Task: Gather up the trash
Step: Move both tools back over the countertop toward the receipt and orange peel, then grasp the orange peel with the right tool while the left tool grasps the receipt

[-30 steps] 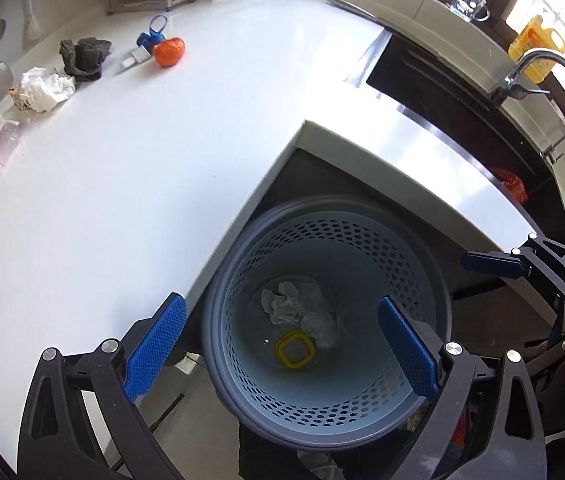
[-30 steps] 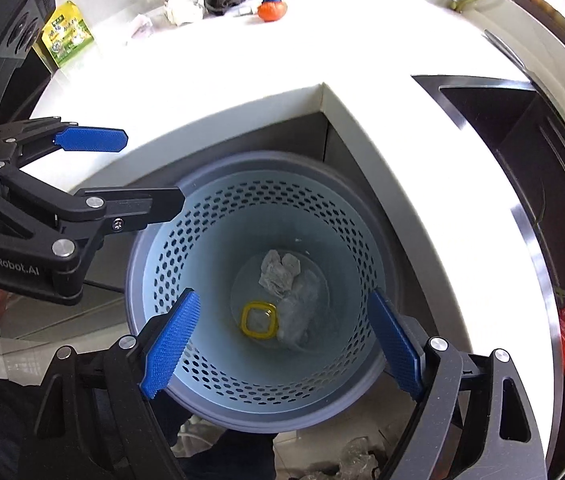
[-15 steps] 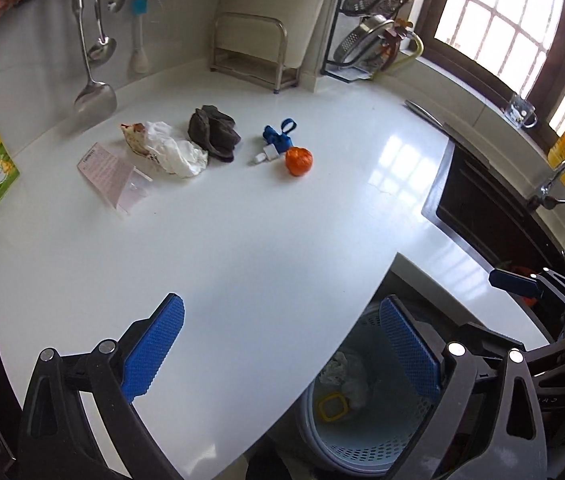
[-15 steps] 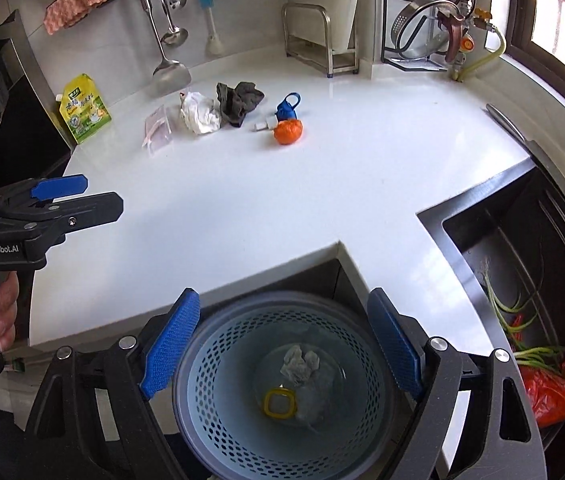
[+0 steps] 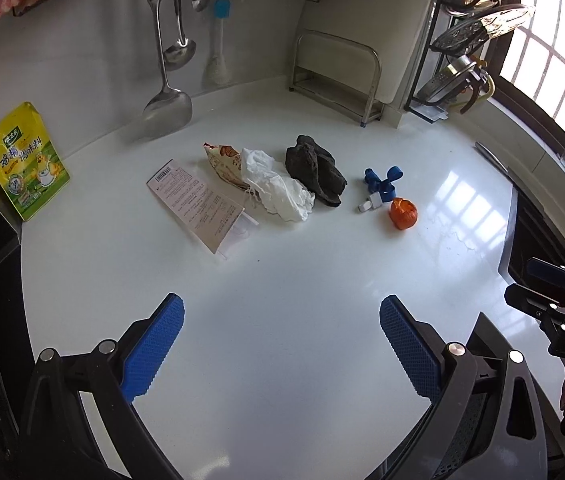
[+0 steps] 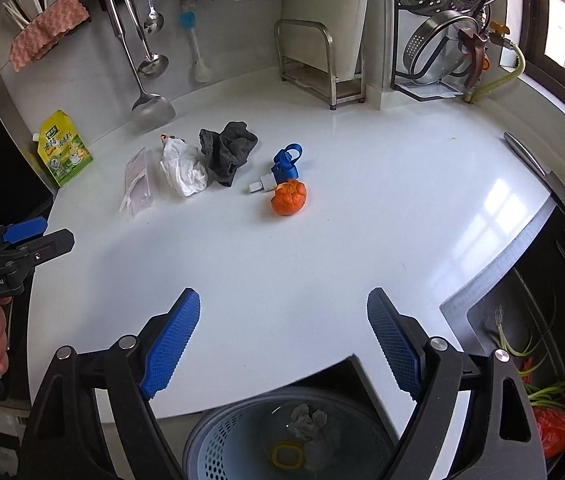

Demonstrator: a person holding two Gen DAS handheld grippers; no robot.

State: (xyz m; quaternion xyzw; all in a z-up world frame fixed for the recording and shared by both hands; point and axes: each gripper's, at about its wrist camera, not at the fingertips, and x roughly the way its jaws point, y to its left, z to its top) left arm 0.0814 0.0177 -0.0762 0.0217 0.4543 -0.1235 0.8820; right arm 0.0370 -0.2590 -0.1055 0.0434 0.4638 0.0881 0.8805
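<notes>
Trash lies in a row on the white counter (image 5: pixel 282 280): a flat plastic packet (image 5: pixel 196 204), a crumpled white tissue on a snack wrapper (image 5: pixel 274 188), a dark rag (image 5: pixel 316 170), a blue cap with a white piece (image 5: pixel 380 186) and an orange peel (image 5: pixel 403 213). In the right wrist view the same row shows the tissue (image 6: pixel 182 166), rag (image 6: pixel 226 148) and peel (image 6: pixel 289 198). The blue perforated bin (image 6: pixel 282 440) sits below the counter edge, holding crumpled paper and a yellow ring. My left gripper (image 5: pixel 282 350) and right gripper (image 6: pixel 282 342) are both open and empty, above the near counter.
A yellow seasoning pouch (image 5: pixel 28 162) leans at the left wall. Ladles and a brush hang on the wall. A steel rack (image 5: pixel 336 80) and a dish rack stand at the back. The dark sink (image 6: pixel 542 320) with greens and a red bag is at right.
Both grippers have risen and tilted up from over the bin to face the counter. The trash row is now nearer and central. Both stay open.
</notes>
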